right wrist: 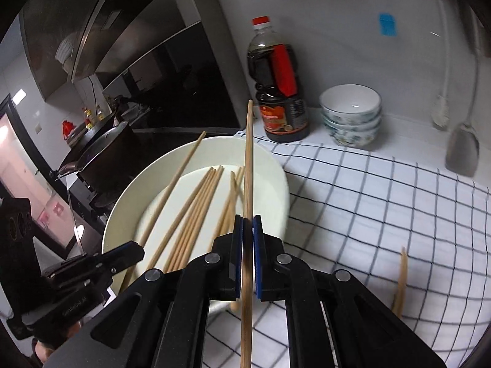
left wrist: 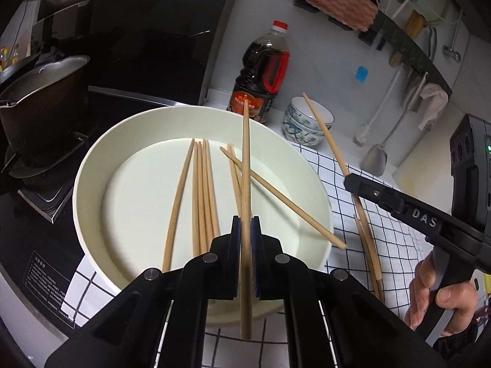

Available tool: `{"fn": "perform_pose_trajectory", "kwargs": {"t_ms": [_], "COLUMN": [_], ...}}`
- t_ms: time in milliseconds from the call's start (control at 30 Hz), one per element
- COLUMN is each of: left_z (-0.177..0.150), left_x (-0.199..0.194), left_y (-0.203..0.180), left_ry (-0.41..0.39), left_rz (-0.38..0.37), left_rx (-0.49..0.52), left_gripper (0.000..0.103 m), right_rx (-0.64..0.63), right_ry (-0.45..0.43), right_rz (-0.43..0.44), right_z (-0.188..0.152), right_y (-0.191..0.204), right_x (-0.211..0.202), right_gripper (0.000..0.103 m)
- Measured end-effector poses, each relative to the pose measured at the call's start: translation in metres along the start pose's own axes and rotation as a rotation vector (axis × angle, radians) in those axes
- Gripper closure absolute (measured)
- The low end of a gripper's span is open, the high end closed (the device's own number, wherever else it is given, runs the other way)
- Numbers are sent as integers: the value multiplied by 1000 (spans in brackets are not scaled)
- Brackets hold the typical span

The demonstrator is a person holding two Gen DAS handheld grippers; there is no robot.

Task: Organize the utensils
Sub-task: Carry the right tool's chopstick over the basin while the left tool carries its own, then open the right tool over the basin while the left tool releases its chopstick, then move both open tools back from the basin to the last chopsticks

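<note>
A cream bowl [left wrist: 92, 165] holds several wooden chopsticks [left wrist: 201, 190] on the checked cloth. My left gripper [left wrist: 245, 225] is shut on one chopstick [left wrist: 245, 159] held over the bowl, pointing away. My right gripper [right wrist: 248, 224] is shut on another chopstick [right wrist: 249, 153] near the bowl's [right wrist: 276, 165] right rim; it also shows in the left wrist view [left wrist: 356, 184] with its chopstick [left wrist: 325, 132]. A few chopsticks [left wrist: 369, 251] lie on the cloth right of the bowl. The left gripper [right wrist: 132, 253] shows at the bowl's left in the right wrist view.
A soy sauce bottle [left wrist: 262, 73] and stacked patterned bowls [left wrist: 307, 122] stand behind the bowl by the wall. A dark pot [left wrist: 40, 98] sits on the stove at left. A spatula [left wrist: 376, 159] and other tools hang at right. The checked cloth [right wrist: 383, 202] covers the counter.
</note>
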State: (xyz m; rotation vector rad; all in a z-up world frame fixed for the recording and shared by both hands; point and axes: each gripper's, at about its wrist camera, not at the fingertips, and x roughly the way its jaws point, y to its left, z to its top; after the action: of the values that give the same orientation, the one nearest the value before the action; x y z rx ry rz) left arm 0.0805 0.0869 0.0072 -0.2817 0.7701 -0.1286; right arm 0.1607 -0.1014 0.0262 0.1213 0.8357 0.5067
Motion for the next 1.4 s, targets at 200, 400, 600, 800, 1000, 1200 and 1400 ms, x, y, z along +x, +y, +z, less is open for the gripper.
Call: {"fn": "perform_pose_trajectory", "kwargs": {"t_ms": [200,400,600,800,1000,1200,1400], "left_z": [12,15,16,17,11,0,-13], "left_x": [11,28,29,8,-1,-6,-17], "left_y": [11,22,32,36,31,18,3], "left_ry": [5,36,49,-28,-26,-16,-27], "left_rz": [-3,7,29,78,72,67,68], "left_rx": [-20,-45,-76,-85,-82,-63,-33], "left_gripper": [96,96,88,34,29,26,19], "right_rx": [-31,-57,-52,-25,0,17,58], "right_ry": [35,84,83,40,35,15,-2], "right_rz": [-37,-72,-70,-93,-98,-114,-123], "right_z": [20,22,22,20,7,-10,-33], "right_y": [12,17,20,9,2,-5,-15], "right_x": [32,61,60,36,20,-4,-26], "right_gripper": [97,97,79,78,76,63,60]}}
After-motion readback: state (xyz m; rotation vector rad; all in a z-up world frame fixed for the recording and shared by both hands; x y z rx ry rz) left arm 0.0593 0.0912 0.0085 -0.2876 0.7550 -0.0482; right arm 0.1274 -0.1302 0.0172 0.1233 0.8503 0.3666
